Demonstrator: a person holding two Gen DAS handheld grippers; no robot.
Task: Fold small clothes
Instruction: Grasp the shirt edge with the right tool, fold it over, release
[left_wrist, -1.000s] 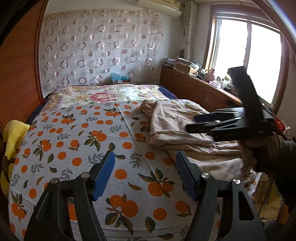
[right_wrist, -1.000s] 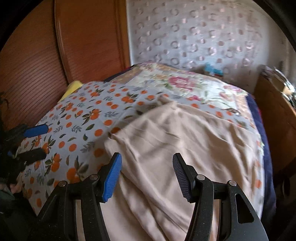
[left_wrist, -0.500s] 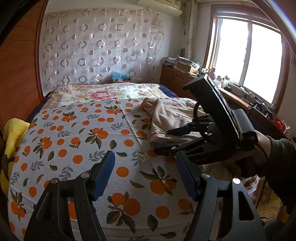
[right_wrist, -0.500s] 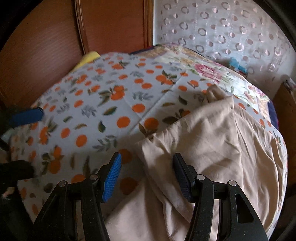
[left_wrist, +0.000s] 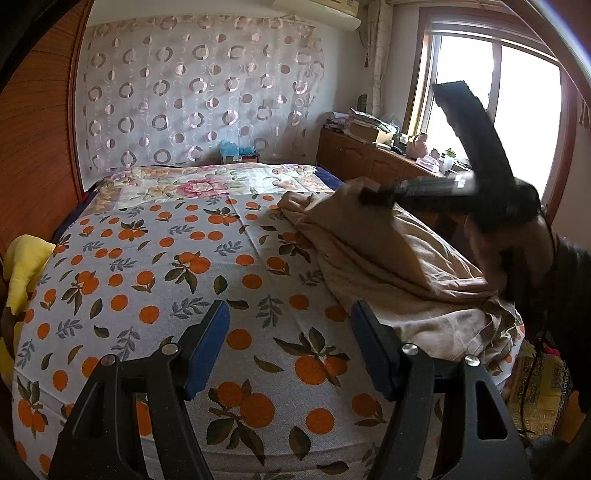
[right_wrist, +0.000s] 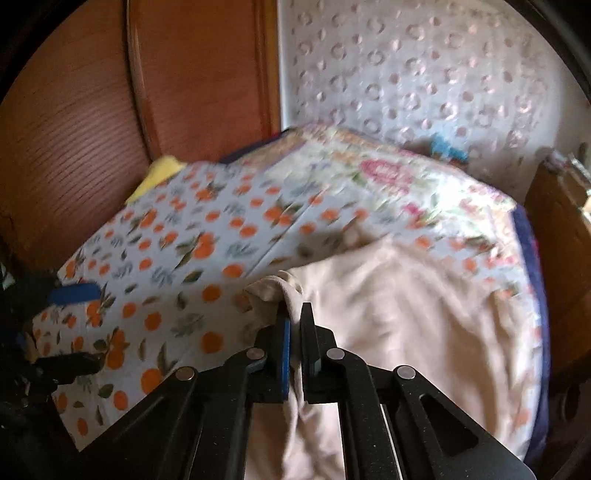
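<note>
Your right gripper (right_wrist: 293, 328) has its jaws clamped tight on a bunched edge of the beige cloth (right_wrist: 399, 306). In the right wrist view the fold pokes up just above the tips at lower centre, a thin strip of fabric runs down between the pads, and the rest of the cloth spreads out over the right half of the frame. The jaws have just been closing, with the cloth between them.

In the left wrist view you see the same grip from the side: the right gripper (left_wrist: 369, 195) sits right of centre, its tip at the raised corner of the cloth (left_wrist: 388, 258), which hangs in a slope from that corner down to the bed (left_wrist: 155, 258). The remainder lies crumpled along the right edge of the orange-print bedspread, reaching down to the lower right beside your hand (left_wrist: 491, 254).

Your left gripper (left_wrist: 290, 343) holds nothing. Its jaws stand well apart at the bottom of its own view, over bare bedspread, with the cloth's nearest edge just right of the right-hand pad and not between them. In the right wrist view it shows at the left edge (right_wrist: 74, 325), well apart from the cloth.
</note>
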